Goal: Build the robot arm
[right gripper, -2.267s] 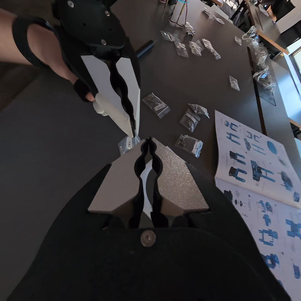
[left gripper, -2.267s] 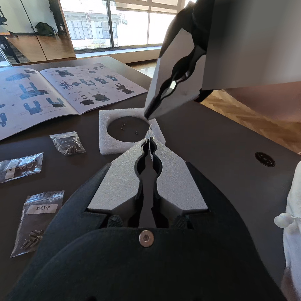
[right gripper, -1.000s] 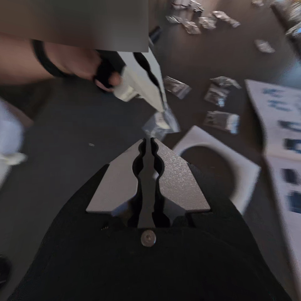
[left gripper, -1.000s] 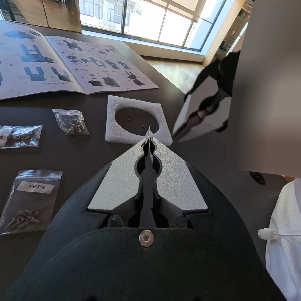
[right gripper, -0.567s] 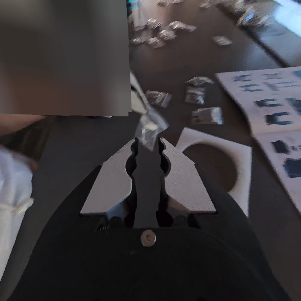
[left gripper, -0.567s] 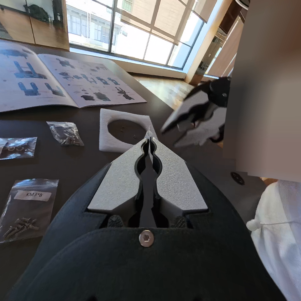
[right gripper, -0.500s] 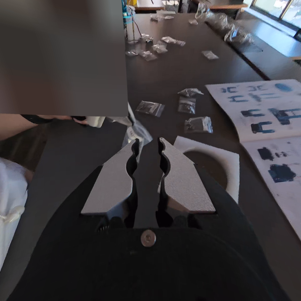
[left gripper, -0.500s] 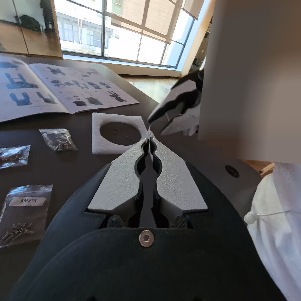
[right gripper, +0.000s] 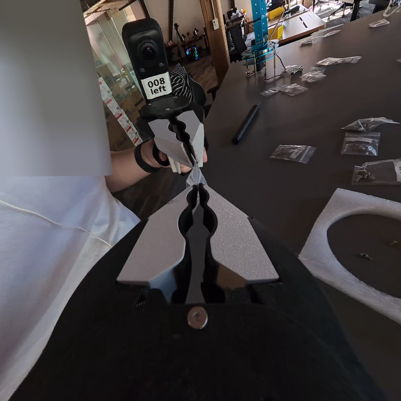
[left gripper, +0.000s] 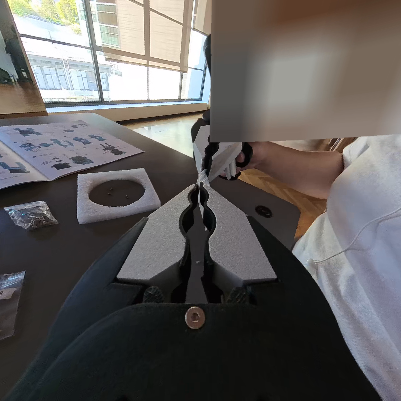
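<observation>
My left gripper (left gripper: 199,185) is shut on one end of a small clear plastic bag (left gripper: 202,178). My right gripper (right gripper: 198,185) is shut on the bag's other end (right gripper: 195,175). The two grippers meet tip to tip above the dark table (left gripper: 54,249), in front of a person in a white shirt. The right gripper also shows in the left wrist view (left gripper: 206,172), and the left gripper in the right wrist view (right gripper: 194,162). Below lies a white foam square (left gripper: 86,208) with a round hole holding a few small screws (left gripper: 110,191).
An open instruction booklet (left gripper: 65,147) lies at the back left. Several small parts bags (left gripper: 32,214) (right gripper: 293,153) lie scattered on the table. A black rod-like tool (right gripper: 245,125) and a blue metal tower (right gripper: 259,32) stand farther off. The foam square also shows in the right wrist view (right gripper: 325,217). Left and right tips are no more than a few centimetres apart.
The right gripper opened, swung over to the bag held by the left gripper, and shut on it. Both grippers rose and tilted up from the table.
</observation>
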The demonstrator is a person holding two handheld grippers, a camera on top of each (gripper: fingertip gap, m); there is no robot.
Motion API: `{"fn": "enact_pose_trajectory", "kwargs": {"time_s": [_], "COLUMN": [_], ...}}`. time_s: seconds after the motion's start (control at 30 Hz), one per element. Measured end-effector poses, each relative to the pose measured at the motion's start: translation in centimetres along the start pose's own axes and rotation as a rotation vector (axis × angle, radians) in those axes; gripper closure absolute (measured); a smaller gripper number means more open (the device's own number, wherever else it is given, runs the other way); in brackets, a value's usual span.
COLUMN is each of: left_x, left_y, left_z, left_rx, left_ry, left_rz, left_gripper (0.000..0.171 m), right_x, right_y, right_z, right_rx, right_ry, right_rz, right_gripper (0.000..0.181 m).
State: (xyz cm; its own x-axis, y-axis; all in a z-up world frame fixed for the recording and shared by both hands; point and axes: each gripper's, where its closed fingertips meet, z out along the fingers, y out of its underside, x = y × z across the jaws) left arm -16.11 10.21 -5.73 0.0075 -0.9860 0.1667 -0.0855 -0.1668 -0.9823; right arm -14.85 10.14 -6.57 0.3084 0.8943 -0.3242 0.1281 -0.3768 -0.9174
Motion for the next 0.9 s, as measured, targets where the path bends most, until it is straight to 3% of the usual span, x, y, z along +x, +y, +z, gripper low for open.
{"fn": "enact_pose_trajectory", "kwargs": {"time_s": [0.4, 0.9], "left_x": [2.9, 4.2], "left_y": [1.5, 3.4], "left_z": [1.6, 4.1], "left_rx": [-0.090, -0.122], "left_ry": [0.006, 0.023], "left_rz": [0.081, 0.010], "left_gripper": [0.171, 0.170], "right_x": [-2.1, -1.9], "right_y": [1.4, 3.8], "right_z": [-0.4, -2.6], "right_rx": [0.028, -0.065], "right_ry": [0.023, 0.132], "right_rz": [-0.003, -0.109], "right_gripper": [0.180, 0.181]}}
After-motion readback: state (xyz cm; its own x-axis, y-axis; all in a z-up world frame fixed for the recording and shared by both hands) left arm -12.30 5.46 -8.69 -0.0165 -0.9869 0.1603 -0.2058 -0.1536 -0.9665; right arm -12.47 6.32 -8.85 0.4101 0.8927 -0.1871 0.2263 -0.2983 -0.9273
